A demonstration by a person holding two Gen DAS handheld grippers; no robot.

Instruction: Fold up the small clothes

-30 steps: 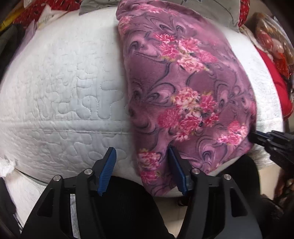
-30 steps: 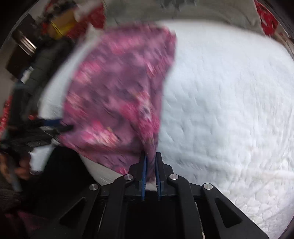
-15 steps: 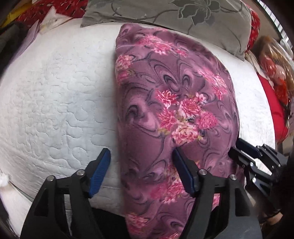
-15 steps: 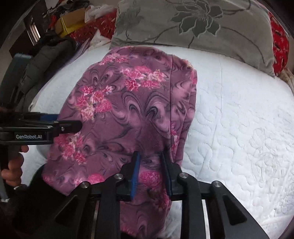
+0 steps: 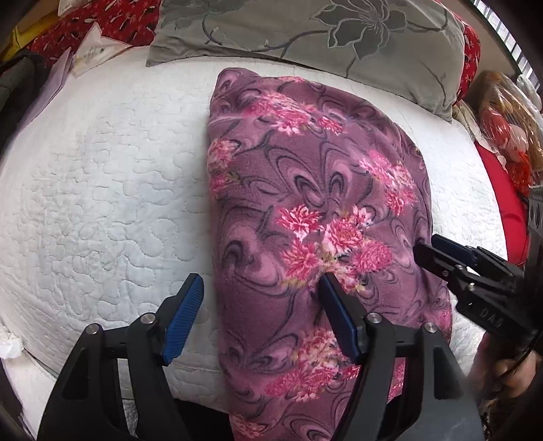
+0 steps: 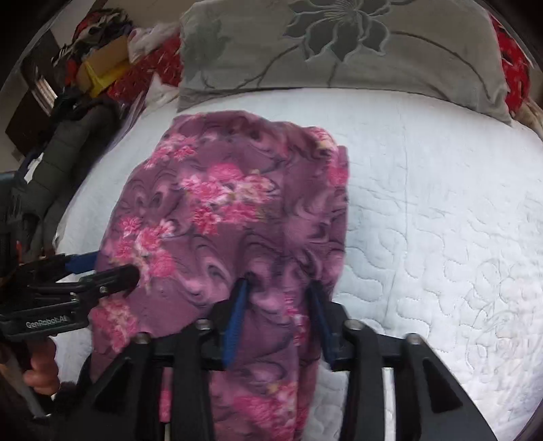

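A purple fleece garment with pink flowers (image 5: 315,210) lies folded lengthwise on the white quilted bed (image 5: 101,190), its near end hanging over the front edge. My left gripper (image 5: 261,298) is open and straddles the garment's left edge, one finger over the cloth. My right gripper (image 6: 280,298) is open, its blue pads on either side of the garment's right strip (image 6: 237,220). It also shows in the left wrist view (image 5: 437,251) at the garment's right edge. The left gripper shows in the right wrist view (image 6: 105,268) at the garment's left side.
A grey pillow with a flower print (image 5: 339,37) lies along the bed's far edge. Red patterned fabric (image 5: 101,20) and papers lie at the back left, a red cushion and wrapped items (image 5: 509,118) at the right. A dark jacket (image 6: 68,159) lies left of the bed.
The garment was laid down flat on the bed. My right gripper, shut on the cloth a second ago, has opened. Both grippers have moved forward over the near end.
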